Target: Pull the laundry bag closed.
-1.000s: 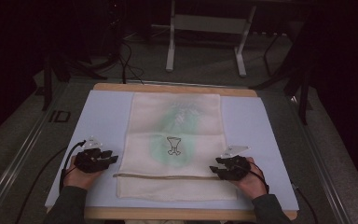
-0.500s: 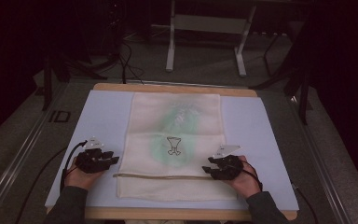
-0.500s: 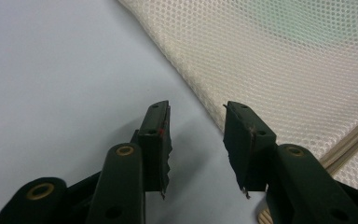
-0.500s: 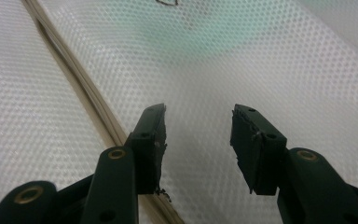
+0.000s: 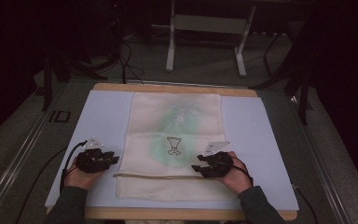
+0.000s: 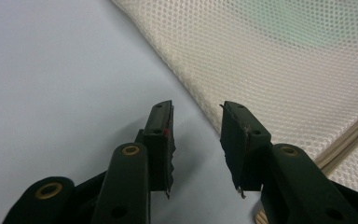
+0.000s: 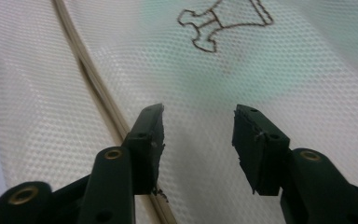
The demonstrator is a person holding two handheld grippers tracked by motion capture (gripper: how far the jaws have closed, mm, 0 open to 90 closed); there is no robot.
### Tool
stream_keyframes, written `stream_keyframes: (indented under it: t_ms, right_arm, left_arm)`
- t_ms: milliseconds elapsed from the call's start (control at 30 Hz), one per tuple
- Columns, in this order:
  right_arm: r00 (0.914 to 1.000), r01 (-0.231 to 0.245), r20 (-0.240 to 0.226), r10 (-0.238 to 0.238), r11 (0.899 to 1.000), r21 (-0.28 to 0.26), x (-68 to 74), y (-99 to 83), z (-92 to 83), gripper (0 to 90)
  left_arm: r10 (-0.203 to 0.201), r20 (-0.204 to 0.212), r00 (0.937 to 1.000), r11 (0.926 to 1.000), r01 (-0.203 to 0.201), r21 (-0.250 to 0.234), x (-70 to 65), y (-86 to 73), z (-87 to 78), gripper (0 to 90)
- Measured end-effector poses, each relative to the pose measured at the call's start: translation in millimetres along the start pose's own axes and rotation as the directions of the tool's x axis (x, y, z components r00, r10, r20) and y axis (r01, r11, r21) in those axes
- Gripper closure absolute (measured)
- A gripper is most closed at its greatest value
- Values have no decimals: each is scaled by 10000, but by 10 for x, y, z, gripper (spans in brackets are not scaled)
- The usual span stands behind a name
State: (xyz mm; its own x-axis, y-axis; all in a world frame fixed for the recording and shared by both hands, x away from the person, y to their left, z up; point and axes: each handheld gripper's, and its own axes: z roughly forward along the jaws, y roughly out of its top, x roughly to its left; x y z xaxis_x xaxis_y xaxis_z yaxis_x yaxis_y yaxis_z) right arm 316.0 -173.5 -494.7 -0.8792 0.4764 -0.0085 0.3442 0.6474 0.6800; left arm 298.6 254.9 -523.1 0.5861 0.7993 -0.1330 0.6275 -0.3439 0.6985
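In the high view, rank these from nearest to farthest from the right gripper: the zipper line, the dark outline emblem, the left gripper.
From the right gripper:
1. Zipper line, just beside its jaws, running across the mesh bag.
2. Dark outline emblem, up and toward the bag's middle.
3. Left gripper, across the bag at its other edge.

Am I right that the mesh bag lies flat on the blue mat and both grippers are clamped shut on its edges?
Not quite. The mesh bag does lie flat on the blue mat, but neither gripper is clamped: the left gripper and right gripper both stand open with nothing pinched, as each gripper view shows. The left sits beside the bag's edge, the right over the mesh.
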Motion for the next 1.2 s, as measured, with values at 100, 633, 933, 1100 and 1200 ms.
stream_keyframes:
  t_ms: [100, 633, 933, 1100, 1200]
  right_arm:
    - [9998, -59, -175, 59, 10000, -11, 11, 28, 24, 519]
    - [9939, 745, -822, -735, 9972, 88, 191, 331, 255, 522]
    - [9892, 1041, -1037, -1035, 9946, -3, 273, 460, 354, 522]
    - [9868, 1169, -1131, -1159, 9931, 25, 313, 509, 406, 525]
    - [9841, 1349, -1169, -1338, 9909, 21, 349, 554, 448, 531]
  left_arm:
    - [40, -6, 10000, 10000, -40, 43, -7, 1, 11, 642]
    - [68, 139, 9999, 9999, -65, -160, 17, -1, -18, 668]
    - [48, 139, 9999, 9999, -46, -142, 22, -2, -18, 659]
    - [44, 138, 9999, 9999, -42, -143, 22, -2, -17, 657]
    - [60, 152, 9999, 9999, -58, -139, 22, -2, -18, 656]
